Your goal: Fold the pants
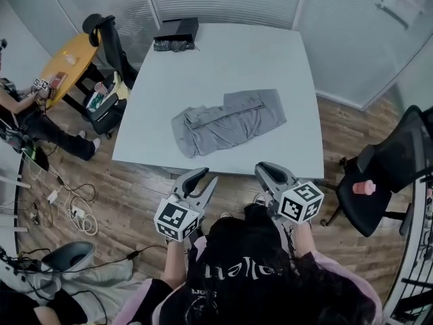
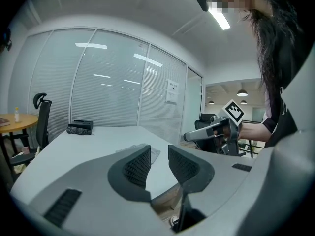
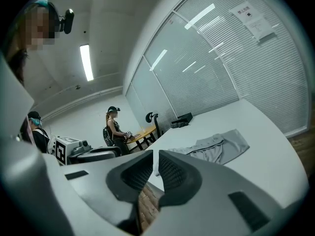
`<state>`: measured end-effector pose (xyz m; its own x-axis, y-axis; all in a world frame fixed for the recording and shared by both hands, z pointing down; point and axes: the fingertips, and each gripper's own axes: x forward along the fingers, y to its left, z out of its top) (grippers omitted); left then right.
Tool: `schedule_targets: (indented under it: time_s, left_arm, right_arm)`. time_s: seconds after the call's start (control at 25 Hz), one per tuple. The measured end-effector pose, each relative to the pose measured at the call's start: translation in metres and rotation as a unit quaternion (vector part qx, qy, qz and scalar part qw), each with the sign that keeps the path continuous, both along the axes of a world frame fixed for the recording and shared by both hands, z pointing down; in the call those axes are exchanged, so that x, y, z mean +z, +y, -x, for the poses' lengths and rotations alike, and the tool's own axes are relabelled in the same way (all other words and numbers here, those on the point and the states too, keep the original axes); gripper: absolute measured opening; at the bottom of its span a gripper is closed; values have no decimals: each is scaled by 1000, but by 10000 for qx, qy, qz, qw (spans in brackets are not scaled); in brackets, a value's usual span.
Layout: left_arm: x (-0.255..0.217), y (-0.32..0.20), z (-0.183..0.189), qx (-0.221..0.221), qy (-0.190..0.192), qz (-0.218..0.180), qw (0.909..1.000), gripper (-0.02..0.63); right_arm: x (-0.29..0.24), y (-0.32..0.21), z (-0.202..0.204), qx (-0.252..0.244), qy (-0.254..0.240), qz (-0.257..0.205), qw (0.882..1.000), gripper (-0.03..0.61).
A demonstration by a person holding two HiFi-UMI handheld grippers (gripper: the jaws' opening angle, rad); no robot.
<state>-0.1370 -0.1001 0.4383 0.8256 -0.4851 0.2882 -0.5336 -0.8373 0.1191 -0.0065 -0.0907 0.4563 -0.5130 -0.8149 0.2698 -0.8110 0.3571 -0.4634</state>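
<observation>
A: Head view first. The pants (image 1: 229, 122) are seen lying crumpled and unfolded on the white table (image 1: 223, 53), a little toward 6 o'clock from its middle. Nothing is touching them.

B: And both claws are held off the table's near edge. The left gripper (image 1: 205, 177) is found at about 7 o'clock from the pants, the right gripper (image 1: 265, 170) at about 5 o'clock. Both are pointed toward 12. A black box (image 1: 176, 31) is noted at the table's 11 o'clock corner.

A: Over to the left gripper view. The left gripper (image 2: 159, 150) is shown released: its ribbed pads are set clearly apart, and only bare table (image 2: 88, 141) and floor are seen through the gap.

B: The pants (image 2: 132, 149) can be picked out just past the left pad, well apart from it. At 3 o'clock the right gripper (image 2: 189, 136) is caught, carried by a hand.

A: Now the right gripper view. The right gripper (image 3: 155, 156) is shown almost clenched. Only a slim slot is left between the pads, and nothing is gripped in it.

B: The pants (image 3: 216, 149) are laid out at 2 o'clock from those pads, flat on the table (image 3: 266, 146) and untouched. At 10 o'clock a seated person (image 3: 114, 127) is seen in the background.
</observation>
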Motion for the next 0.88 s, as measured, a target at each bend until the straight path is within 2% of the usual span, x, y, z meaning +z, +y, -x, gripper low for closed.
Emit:
schedule_targets:
  time_s: [0.4, 0.72, 0.88]
  left_arm:
    - [-10, 19, -20, 0, 170, -49, 9998, 118]
    - [-23, 43, -64, 90, 316, 17, 9995, 83]
    - [-24, 58, -88, 292, 251, 33, 9993, 60]
  right_arm:
    - [-10, 14, -9, -185, 48, -97, 9998, 32]
    - [-21, 37, -38, -288, 49, -113, 9995, 32]
    - [-23, 51, -54, -201, -25, -157, 9997, 32]
